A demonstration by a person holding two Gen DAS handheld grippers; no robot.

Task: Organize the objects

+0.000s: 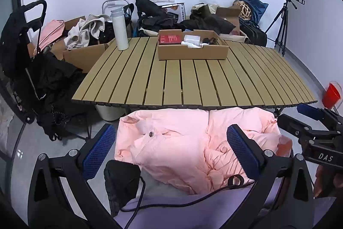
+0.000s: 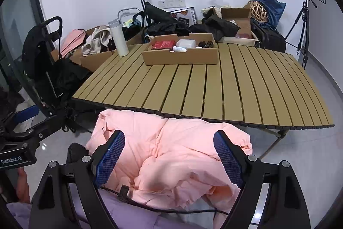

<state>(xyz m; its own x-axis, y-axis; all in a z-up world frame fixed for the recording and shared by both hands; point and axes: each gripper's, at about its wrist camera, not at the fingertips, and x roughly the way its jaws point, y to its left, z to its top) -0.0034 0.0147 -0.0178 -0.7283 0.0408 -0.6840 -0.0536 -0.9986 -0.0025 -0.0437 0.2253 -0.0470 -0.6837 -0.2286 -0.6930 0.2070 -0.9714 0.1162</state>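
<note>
my left tongs (image 1: pixel 171 151) sit at the bottom of the left view with their blue pads spread wide, nothing between them, hanging over the pink puffer jacket (image 1: pixel 184 143) bunched up in the lower middle of the frame. my right tongs (image 2: pixel 169 158) are spread the same way in the right view, also above that jacket, gripping nothing. a black cable (image 1: pixel 171 203) runs across the lavender cloth at the very bottom. just past the jacket, the near edge of the slatted table (image 1: pixel 193 83) crosses the middle of the frame. toward its far side, upper centre, stands a shallow cardboard box (image 1: pixel 193 50) holding a red booklet (image 1: pixel 170 39), a white case (image 1: pixel 191 38) and some small dark bits i cannot make out. to the left of the box, near the table's far left corner, a white bottle (image 1: pixel 119 30) stands upright. behind the table, along the wall, lie heaps of dark bags and clothes and open cartons; a tripod (image 1: pixel 283 23) stands at the upper right, and a red cup (image 1: pixel 331 94) shows at the right edge.
</note>
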